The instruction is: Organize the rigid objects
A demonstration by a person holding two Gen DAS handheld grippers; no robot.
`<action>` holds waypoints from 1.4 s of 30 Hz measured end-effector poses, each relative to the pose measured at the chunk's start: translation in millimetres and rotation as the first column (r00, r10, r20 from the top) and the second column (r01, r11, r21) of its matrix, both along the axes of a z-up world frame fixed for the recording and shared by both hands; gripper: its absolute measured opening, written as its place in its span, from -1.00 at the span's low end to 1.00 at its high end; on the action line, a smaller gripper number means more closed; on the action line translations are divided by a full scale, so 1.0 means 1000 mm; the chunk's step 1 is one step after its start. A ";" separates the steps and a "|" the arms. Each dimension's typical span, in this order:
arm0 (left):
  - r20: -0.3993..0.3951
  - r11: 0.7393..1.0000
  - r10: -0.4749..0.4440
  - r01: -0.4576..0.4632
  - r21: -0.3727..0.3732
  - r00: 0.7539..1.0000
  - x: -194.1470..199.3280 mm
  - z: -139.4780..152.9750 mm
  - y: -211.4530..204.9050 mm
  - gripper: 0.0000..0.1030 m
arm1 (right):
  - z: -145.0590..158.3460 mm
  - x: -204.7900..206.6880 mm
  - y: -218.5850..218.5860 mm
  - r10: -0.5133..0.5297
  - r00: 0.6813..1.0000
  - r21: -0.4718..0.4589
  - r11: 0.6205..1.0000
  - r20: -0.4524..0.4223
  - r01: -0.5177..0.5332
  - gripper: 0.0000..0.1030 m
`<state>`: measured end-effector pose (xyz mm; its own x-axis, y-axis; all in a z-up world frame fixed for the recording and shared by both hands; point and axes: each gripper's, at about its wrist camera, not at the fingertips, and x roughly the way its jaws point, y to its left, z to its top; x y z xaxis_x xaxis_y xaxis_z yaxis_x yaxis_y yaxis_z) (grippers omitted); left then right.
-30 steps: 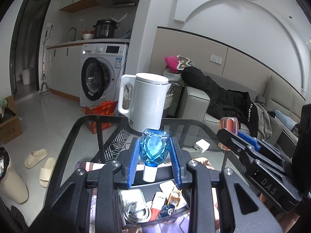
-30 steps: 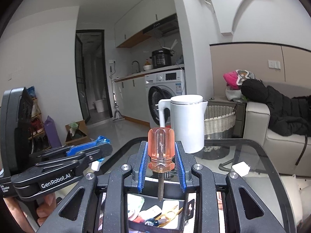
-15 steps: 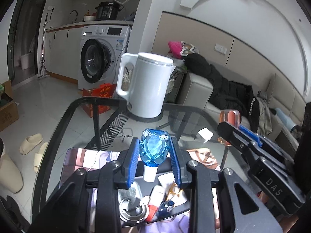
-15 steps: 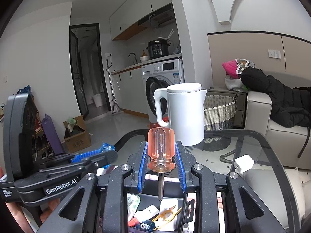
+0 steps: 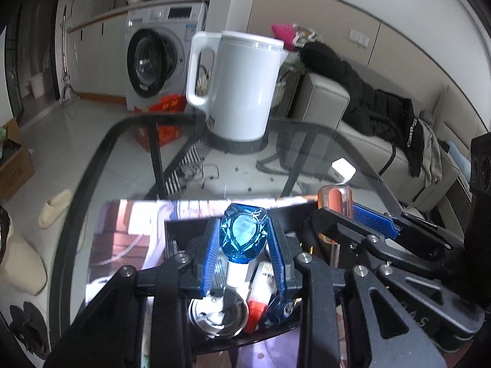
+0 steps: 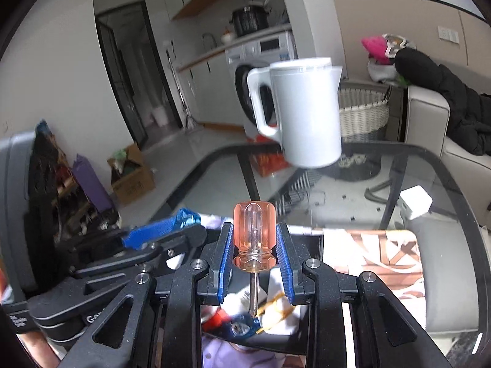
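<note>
A glass table carries a white kettle at its far side; nearer than the kettle lies a black tray of small items; above the tray the left gripper clamps a blue-capped bottle; beside it the right gripper clamps an orange-handled screwdriver, blade pointing down into the tray.

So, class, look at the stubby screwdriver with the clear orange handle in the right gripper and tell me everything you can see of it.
The stubby screwdriver with the clear orange handle stands upright, handle up, its thin bare metal shaft pointing down. The handle looks like see-through plastic, rounded on top and fluted, with a wider collar at its base. The right gripper is shut on it, blue pads pressing both sides of the handle. It hangs over a black tray of small items; whether its tip touches them cannot be told.
</note>
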<state>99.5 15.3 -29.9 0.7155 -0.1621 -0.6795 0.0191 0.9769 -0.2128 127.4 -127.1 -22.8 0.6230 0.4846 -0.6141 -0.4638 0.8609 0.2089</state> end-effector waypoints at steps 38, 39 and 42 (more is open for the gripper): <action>-0.055 0.998 -0.066 0.067 0.022 0.996 -0.037 0.000 0.002 0.03 | -0.023 -0.035 -0.018 0.029 0.975 -0.122 0.991 -0.222 -0.057 -0.08; -0.039 0.998 -0.048 0.049 0.034 0.998 -0.040 0.003 0.002 0.03 | -0.019 -0.039 -0.017 0.031 0.979 -0.126 0.990 -0.199 -0.057 -0.08; 0.029 0.999 -0.016 0.014 0.053 0.999 -0.051 0.012 0.000 0.03 | -0.009 -0.051 -0.018 0.041 0.988 -0.115 0.992 -0.150 -0.059 -0.08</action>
<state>48.2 15.4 -17.7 0.7330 -0.1375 -0.6662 0.0391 0.9863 -0.1605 76.3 -145.4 -31.4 0.4981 0.4308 -0.7525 -0.4788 0.8602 0.1754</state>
